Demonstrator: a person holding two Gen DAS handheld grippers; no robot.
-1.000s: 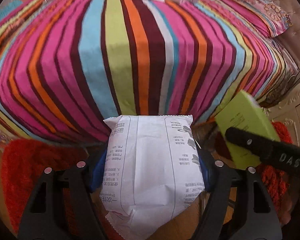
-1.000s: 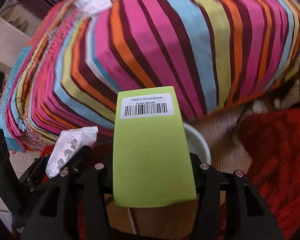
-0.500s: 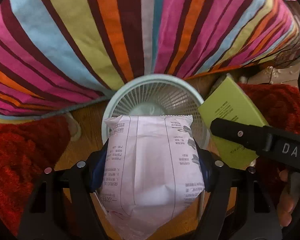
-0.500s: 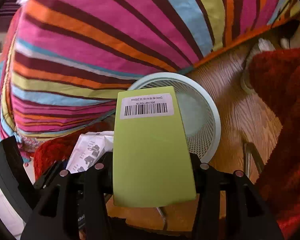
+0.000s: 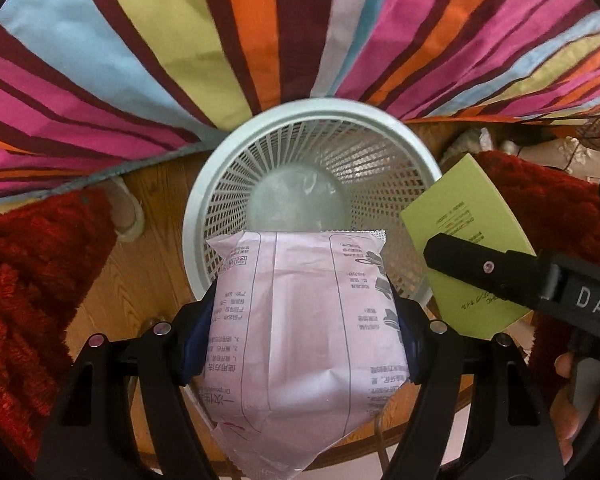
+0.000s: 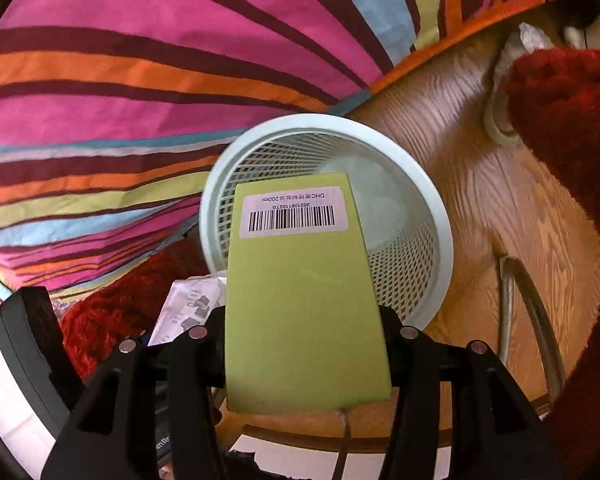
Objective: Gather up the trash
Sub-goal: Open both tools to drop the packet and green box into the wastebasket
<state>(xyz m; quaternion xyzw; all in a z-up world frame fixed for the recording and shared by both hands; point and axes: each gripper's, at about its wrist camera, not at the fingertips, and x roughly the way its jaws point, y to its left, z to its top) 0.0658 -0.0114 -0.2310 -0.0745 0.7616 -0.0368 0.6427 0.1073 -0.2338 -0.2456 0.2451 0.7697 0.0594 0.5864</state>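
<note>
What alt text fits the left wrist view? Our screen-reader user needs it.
The left claw grips a white printed packet above an empty pale mesh wastebasket. At right, the right claw holds a green box; striped bedding behind.

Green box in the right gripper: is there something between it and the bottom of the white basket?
Nothing. In the right wrist view the green box hangs over the white basket, and the basket's inside down to its bottom is bare.

black plastic left claw (image 5: 304,344) with silver screws and blue pads; right claw (image 6: 306,340) lettered "das".
</note>
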